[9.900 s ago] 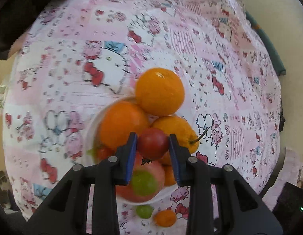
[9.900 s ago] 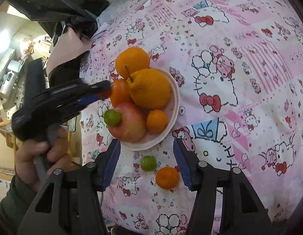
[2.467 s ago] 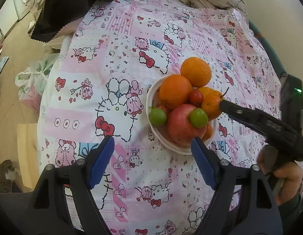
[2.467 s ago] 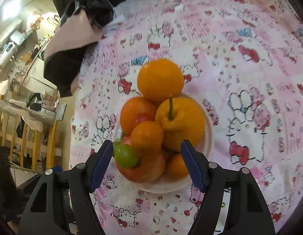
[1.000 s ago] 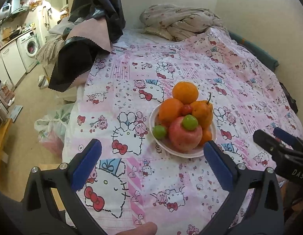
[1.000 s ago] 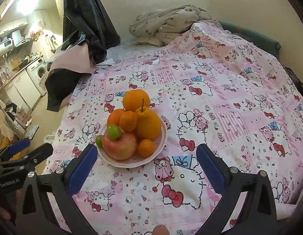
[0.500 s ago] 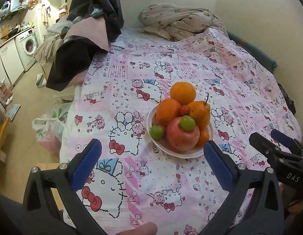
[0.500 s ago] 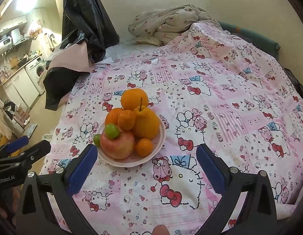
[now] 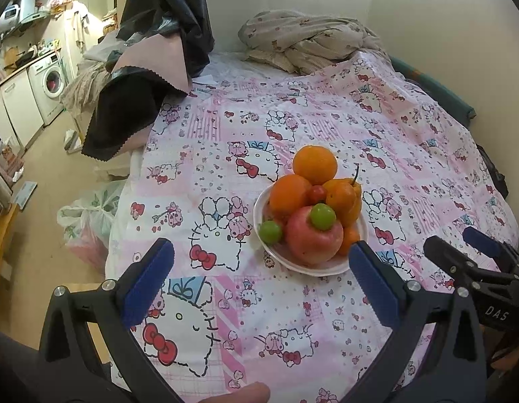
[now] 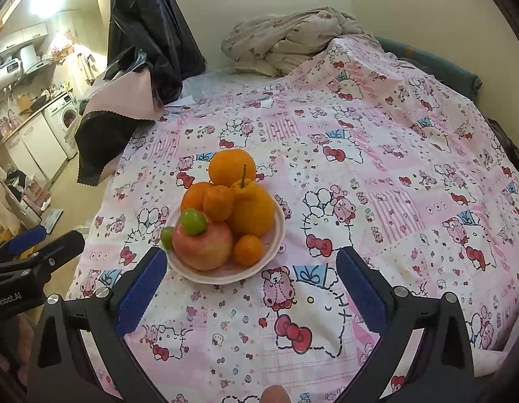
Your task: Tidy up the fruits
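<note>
A white plate point(image 9: 355, 263) point(image 10: 276, 245) on the pink cartoon-print bedspread holds a pile of fruit: a red apple point(image 9: 313, 238) point(image 10: 202, 245) in front, oranges point(image 9: 315, 164) point(image 10: 231, 167), a stemmed orange citrus point(image 10: 252, 210), two green fruits point(image 9: 322, 216) point(image 10: 193, 221), a small red fruit point(image 9: 316, 193) and small tangerines point(image 10: 247, 250). My left gripper point(image 9: 259, 282) is open and empty, held back from the plate at the near edge. My right gripper point(image 10: 251, 285) is open and empty, also short of the plate. Each gripper shows in the other's view.
A black and pink cloth point(image 9: 138, 100) hangs over the bed's far left corner. A crumpled blanket point(image 9: 306, 43) lies at the far end by the wall. A plastic bag point(image 9: 88, 225) sits on the floor left of the bed.
Over the last second both grippers stay open and nearly still, with the plate drifting slightly in view. Earlier, both had pulled back from close over the fruit.
</note>
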Motion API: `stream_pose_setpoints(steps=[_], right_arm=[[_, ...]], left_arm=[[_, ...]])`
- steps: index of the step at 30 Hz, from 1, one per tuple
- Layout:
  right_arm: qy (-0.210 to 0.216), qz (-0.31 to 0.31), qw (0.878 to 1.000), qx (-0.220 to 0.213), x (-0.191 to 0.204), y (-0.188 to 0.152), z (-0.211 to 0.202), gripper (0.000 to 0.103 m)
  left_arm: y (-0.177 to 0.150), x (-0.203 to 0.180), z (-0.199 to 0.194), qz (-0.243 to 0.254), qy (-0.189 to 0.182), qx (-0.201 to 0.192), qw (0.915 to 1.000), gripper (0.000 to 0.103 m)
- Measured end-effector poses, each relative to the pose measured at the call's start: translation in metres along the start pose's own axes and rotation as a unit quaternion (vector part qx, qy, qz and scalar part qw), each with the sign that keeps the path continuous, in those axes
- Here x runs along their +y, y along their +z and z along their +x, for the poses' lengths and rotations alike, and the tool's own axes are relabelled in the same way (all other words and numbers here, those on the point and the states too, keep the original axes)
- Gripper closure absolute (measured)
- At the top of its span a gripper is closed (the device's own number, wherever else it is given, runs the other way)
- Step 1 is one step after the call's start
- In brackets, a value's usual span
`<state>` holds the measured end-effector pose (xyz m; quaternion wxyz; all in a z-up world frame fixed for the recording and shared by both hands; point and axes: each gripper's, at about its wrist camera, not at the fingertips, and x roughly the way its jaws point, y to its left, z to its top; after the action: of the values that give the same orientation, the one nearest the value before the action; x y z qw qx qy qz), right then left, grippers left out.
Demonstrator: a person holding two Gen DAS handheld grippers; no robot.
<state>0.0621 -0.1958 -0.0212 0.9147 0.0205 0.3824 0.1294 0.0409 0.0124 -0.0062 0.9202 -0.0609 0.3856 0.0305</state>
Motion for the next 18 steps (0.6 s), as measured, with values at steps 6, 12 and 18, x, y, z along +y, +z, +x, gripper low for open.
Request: stream_pose_setpoints(steps=[6, 12, 18], right_arm=[[-0.002, 0.0, 1.0, -0.001, 0.0006, -0.0002, 0.0004, 0.0], [0.001, 0.007, 1.0, -0.001, -0.0028, 0.0016, 0.0014, 0.0], [0.004, 0.01, 1.0, 0.0, -0.0033, 0.0032, 0.0006, 0.0]], left_arm=[[-0.0004, -0.0002, -0.0003, -0.001, -0.002, 0.001, 1.0, 0.0], [-0.0005, 0.0002, 0.0001, -0.002, -0.003, 0.002, 1.0, 0.0], [-0.0001, -0.0022, 0.0005, -0.001, -0.004, 0.001, 1.0, 0.0]])
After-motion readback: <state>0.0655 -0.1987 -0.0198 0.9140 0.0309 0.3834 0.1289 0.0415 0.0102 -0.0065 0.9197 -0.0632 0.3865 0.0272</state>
